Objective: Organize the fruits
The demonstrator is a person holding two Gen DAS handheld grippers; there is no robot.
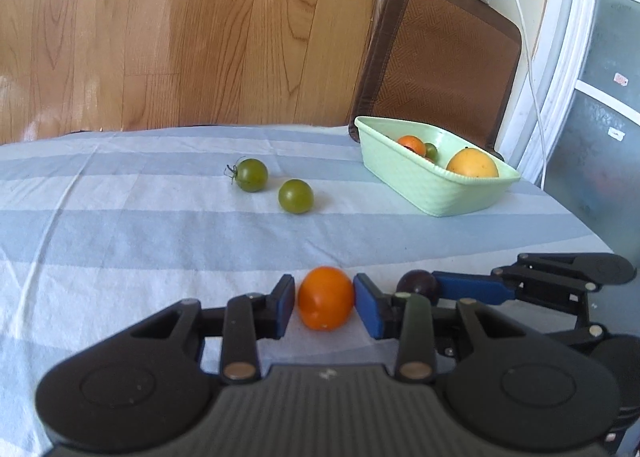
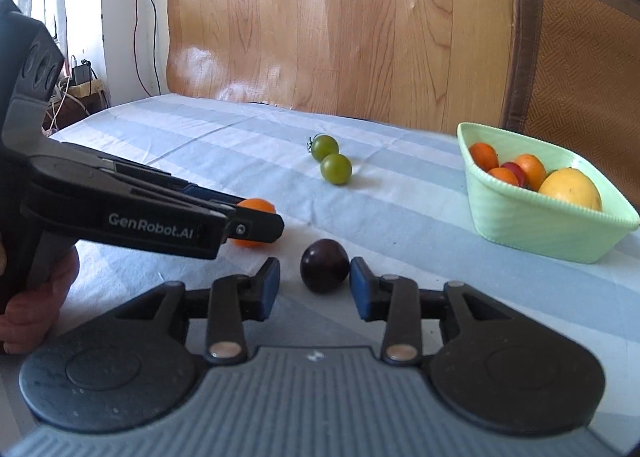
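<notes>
My left gripper has its blue pads closed against both sides of an orange tomato that rests on the striped cloth. My right gripper is open around a dark purple tomato, with a gap on the left side and its right pad close to the fruit. The purple tomato and the right gripper also show in the left wrist view. Two green tomatoes lie farther out on the cloth. A pale green basket at the right holds orange fruits and a yellow one.
The table is covered by a blue and white striped cloth. A brown chair back stands behind the basket. Wooden flooring lies beyond the far table edge. A white cable and plug hang at the upper right.
</notes>
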